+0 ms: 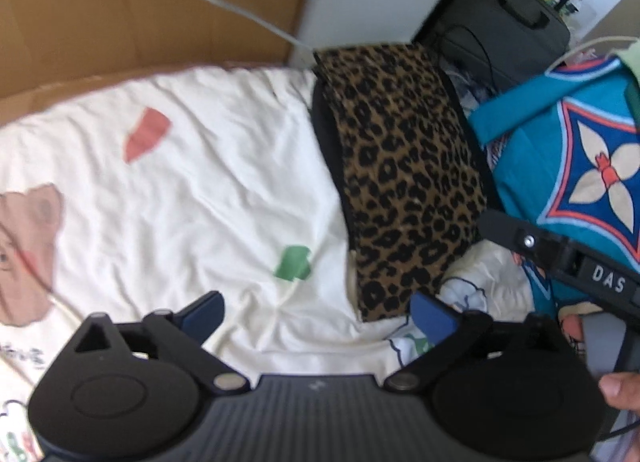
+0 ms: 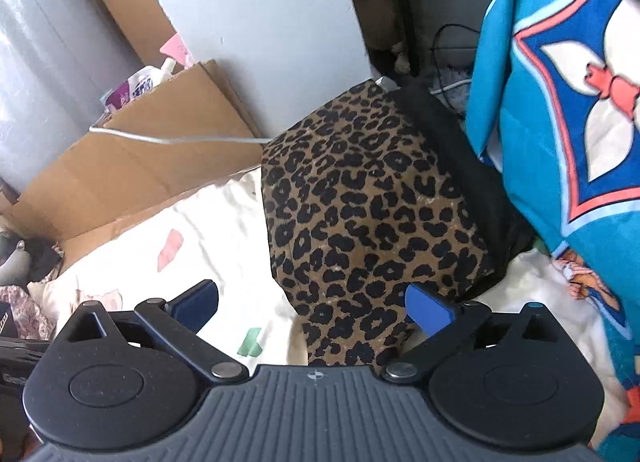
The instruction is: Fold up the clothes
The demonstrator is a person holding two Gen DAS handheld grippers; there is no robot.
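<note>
White "DAS" lettering marks the right tool (image 1: 608,282); both tools, left tool (image 1: 320,316) included, gape apart.

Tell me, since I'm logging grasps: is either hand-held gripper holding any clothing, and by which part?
Nothing is held. The left hand-held gripper and right hand-held gripper are both open above the leopard-print garment.
</note>
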